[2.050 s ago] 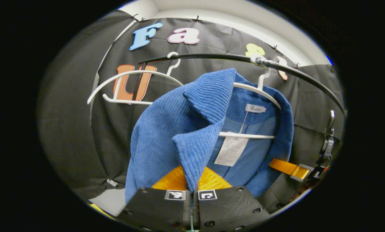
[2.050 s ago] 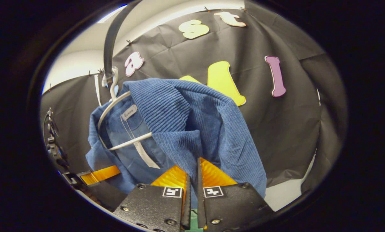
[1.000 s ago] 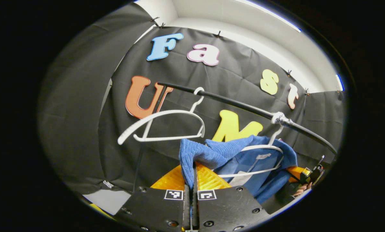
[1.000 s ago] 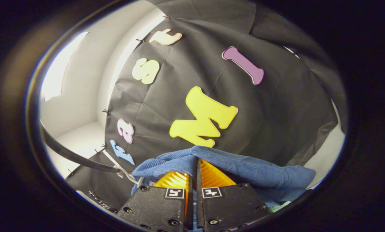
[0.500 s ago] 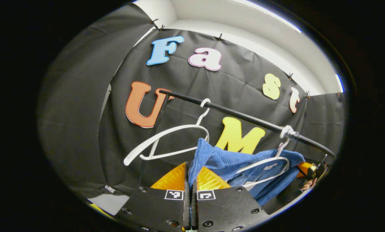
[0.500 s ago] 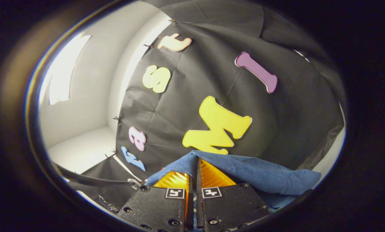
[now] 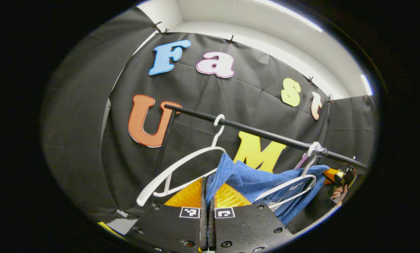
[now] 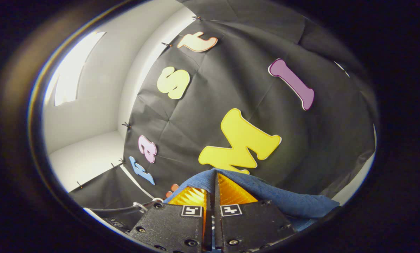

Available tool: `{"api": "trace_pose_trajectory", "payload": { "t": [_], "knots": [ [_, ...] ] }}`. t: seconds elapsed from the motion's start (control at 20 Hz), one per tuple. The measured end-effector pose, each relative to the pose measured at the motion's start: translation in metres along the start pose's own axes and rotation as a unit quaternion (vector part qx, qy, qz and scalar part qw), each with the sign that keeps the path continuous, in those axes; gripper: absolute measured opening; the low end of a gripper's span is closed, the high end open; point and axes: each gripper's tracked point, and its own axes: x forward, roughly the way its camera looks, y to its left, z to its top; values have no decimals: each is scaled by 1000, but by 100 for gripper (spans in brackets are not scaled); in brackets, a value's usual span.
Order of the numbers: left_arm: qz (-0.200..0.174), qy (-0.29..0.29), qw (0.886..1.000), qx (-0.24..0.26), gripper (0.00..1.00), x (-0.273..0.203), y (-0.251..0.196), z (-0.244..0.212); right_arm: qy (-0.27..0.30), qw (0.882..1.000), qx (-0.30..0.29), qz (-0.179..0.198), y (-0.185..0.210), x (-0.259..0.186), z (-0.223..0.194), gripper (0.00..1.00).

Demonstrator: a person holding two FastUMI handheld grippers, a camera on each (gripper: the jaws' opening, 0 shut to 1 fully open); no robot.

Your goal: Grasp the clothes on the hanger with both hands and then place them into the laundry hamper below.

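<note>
A blue corduroy jacket stretches between both grippers, below the black rail. My left gripper is shut on one collar edge of it. In the left gripper view the jacket still drapes around its white hanger, which hooks on the rail at a taped spot. The other gripper holds the jacket's far end there, with a hand just below it. In the right gripper view my right gripper is shut on the blue jacket, which trails off to the lower right.
An empty white hanger hangs on the rail to the left of the jacket, close above my left gripper. The rail's upright post stands at its left end. In the right gripper view, the rail crosses the lower left.
Both grippers have dropped and tilted upward, dragging the jacket down and off the hanger's shoulders. The rail and hangers now sit lower in the left view.
</note>
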Motion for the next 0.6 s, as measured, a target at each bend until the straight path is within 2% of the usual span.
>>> {"api": "trace_pose_trajectory", "payload": {
  "t": [0.25,0.3,0.35,0.4,0.6],
  "knots": [
    [-8,10,999,30,2,14,0,0,19,999,-40,-12,-7,22,9,6],
    [-11,18,999,33,7,20,0,-4,28,998,-51,-16,-12,30,9,6],
    [-13,26,999,38,7,27,2,-7,35,997,-59,-21,-17,37,10,6],
    [-10,33,998,44,2,35,7,-10,46,996,-66,-27,-22,45,7,6],
    [-7,51,998,44,2,48,15,-26,83,992,-74,-56,-54,59,-11,6]
  ]
}}
